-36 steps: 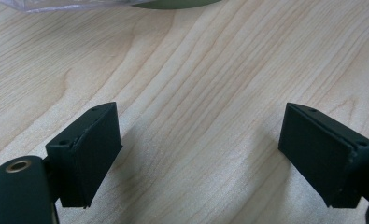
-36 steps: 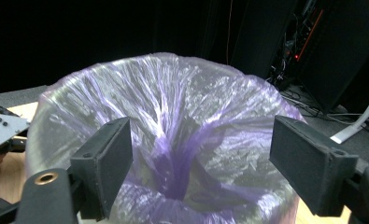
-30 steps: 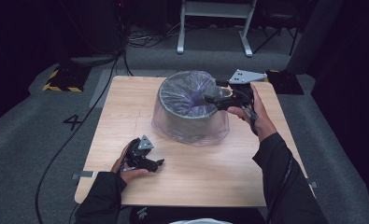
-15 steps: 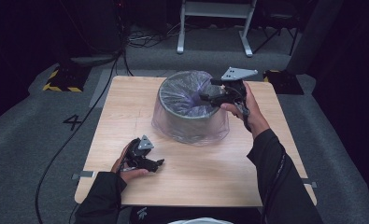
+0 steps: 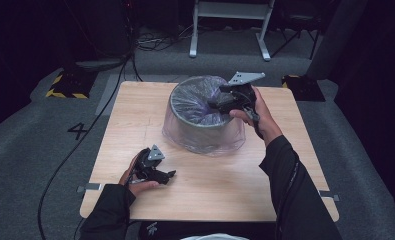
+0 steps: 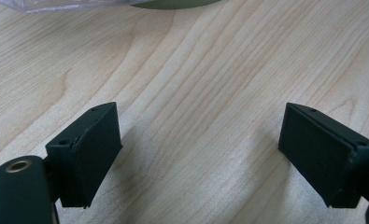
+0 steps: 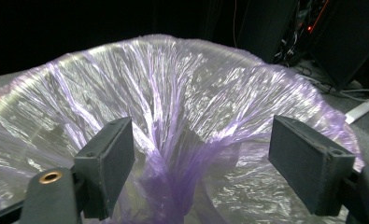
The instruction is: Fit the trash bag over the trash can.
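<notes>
The right tongs [image 5: 216, 104] hover released over the round grey bin's [image 5: 205, 132] crinkled purple plastic liner [image 7: 173, 140], lined up to pinch its gathered middle, while the left tongs [image 5: 169, 174] rest released on the pale wooden worktop [image 5: 225, 175], out of the way

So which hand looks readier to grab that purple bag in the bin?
The right gripper: it hangs open over the bin, the bag's gathered plastic between its jaws. The left gripper rests away on the table.
</notes>
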